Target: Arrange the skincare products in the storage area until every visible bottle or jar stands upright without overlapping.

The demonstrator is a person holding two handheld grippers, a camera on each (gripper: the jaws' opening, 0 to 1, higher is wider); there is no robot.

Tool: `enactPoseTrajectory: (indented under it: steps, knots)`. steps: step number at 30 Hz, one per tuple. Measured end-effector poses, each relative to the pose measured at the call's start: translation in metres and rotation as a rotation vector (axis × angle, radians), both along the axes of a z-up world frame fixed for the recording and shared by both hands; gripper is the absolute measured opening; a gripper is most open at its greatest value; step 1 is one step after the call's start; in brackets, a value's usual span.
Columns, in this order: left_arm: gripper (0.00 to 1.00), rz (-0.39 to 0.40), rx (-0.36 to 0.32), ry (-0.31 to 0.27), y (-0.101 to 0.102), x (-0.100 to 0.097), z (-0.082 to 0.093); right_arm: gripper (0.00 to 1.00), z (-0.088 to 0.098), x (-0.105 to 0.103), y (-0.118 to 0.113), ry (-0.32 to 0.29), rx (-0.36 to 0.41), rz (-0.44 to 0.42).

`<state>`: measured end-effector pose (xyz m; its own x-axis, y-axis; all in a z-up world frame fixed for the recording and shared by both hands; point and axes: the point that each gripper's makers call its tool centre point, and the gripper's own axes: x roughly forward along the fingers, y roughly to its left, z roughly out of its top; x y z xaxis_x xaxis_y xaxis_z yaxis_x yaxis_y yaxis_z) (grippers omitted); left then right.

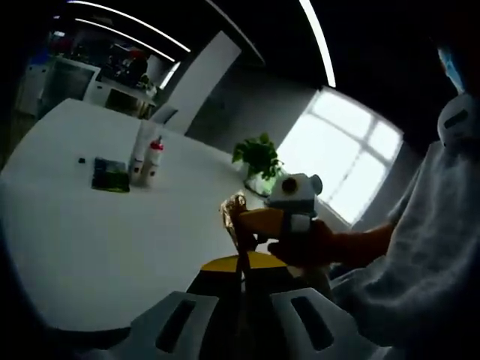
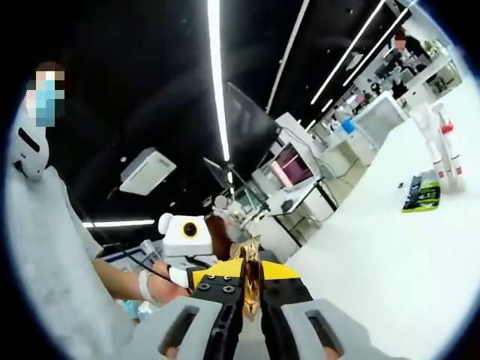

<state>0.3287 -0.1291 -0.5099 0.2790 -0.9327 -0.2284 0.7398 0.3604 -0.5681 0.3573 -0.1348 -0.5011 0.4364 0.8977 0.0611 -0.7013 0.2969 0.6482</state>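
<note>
Here both grippers [image 1: 241, 259] [image 2: 251, 289] pinch what looks like one gold packet [image 1: 234, 214] above the near table [image 1: 90, 255]; bottles [image 1: 148, 161] stand far left. Release one side before lowering it.

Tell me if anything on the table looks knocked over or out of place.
One thing: a green packet lies flat on the white table beside two upright bottles. Both grippers, left and right, are up off the table, pinching the same gold item between them.
</note>
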Motion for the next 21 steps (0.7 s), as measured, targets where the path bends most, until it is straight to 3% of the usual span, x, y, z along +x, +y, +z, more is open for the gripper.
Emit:
enactPoseTrajectory:
  steps: [9, 12, 17, 21]
  knots:
    - [0.0, 0.019, -0.014, 0.011, 0.007, 0.004, 0.001, 0.0, -0.003, -0.011, 0.002, -0.003, -0.007, 0.004]
    - [0.0, 0.025, -0.025, 0.015, 0.011, 0.006, 0.003, 0.0, -0.003, -0.008, 0.001, 0.038, 0.009, 0.016]
    - [0.0, 0.058, -0.072, 0.027, 0.018, 0.012, 0.009, 0.0, -0.005, -0.008, 0.002, 0.055, 0.012, 0.019]
    - [0.0, 0.068, -0.086, 0.028, 0.021, 0.014, 0.01, 0.0, -0.001, -0.012, 0.005, 0.027, 0.013, 0.027]
